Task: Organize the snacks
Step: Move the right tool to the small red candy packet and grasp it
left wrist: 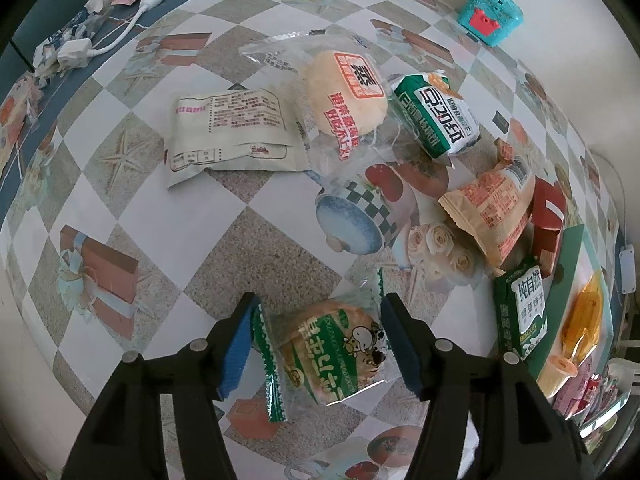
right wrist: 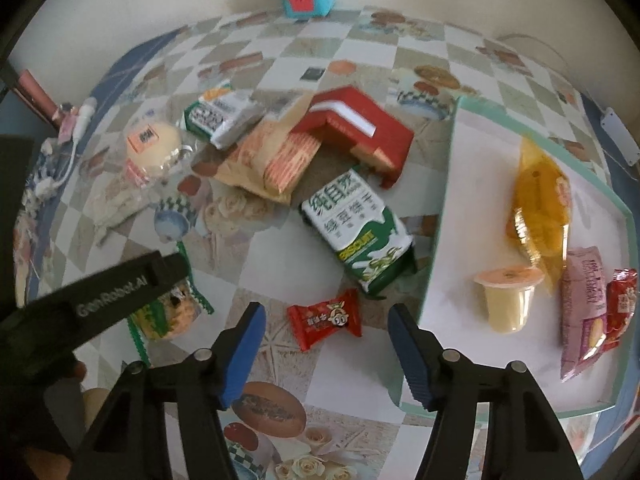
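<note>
Left gripper (left wrist: pixel 320 340): jaws partly open, straddling a green-edged clear bun packet (left wrist: pixel 328 356) with a cartoon cow; the blue pads (left wrist: pixel 236 344) stand beside its crimped ends, and contact cannot be confirmed. Right gripper (right wrist: pixel 326 350): jaws partly open and empty, poised above one small red candy wrapper (right wrist: pixel 325 319) lying flat on the checked tablecloth (right wrist: pixel 280 272), bare cloth on both sides. The white tray (right wrist: pixel 440 216) edge runs just beside the right finger; it contains four packets and one jelly cup (right wrist: pixel 508 300). Two green biscuit packs are visible, the nearer (right wrist: pixel 356 232) printed "纯自然". The left tool's arm reads "GenRobot.AI"
</note>
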Available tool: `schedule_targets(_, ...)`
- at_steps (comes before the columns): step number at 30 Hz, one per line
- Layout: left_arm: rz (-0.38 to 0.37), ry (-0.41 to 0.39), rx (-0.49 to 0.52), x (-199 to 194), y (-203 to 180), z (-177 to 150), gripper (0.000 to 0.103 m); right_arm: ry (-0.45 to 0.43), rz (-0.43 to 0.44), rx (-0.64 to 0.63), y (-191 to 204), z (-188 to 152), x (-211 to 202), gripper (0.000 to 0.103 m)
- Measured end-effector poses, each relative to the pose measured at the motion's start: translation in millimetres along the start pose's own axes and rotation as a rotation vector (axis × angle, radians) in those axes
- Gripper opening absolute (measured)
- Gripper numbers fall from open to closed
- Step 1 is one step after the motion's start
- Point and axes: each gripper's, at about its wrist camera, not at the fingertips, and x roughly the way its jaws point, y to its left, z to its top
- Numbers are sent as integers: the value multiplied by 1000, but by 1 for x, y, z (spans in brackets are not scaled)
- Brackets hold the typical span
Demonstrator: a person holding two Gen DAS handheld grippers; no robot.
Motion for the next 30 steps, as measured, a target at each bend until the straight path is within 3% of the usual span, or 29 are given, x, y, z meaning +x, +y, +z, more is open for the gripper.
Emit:
schedule_targets(5,9,4,11,3,-7,-1,67,2,-22,-24,3,-1,7,61)
schedule_targets(9,6,17,29,5,-13,-2,75,28,-30,-35,7,-3,17,57)
schedule_targets(15,18,21,44,8,-21,-6,77,20,-60,-63,8,-2,20,53)
schedule_targets(19,23,21,53,10,-25,-9,76,14,-63,-65,10,-2,19,45)
schedule_targets(22,9,9,58,7,-27,-9,61,11,-62,-62,13,-2,21,39)
schedule_targets(30,-19,8,60,4,-29,-7,53,2,-41,-35,3,-2,16,35)
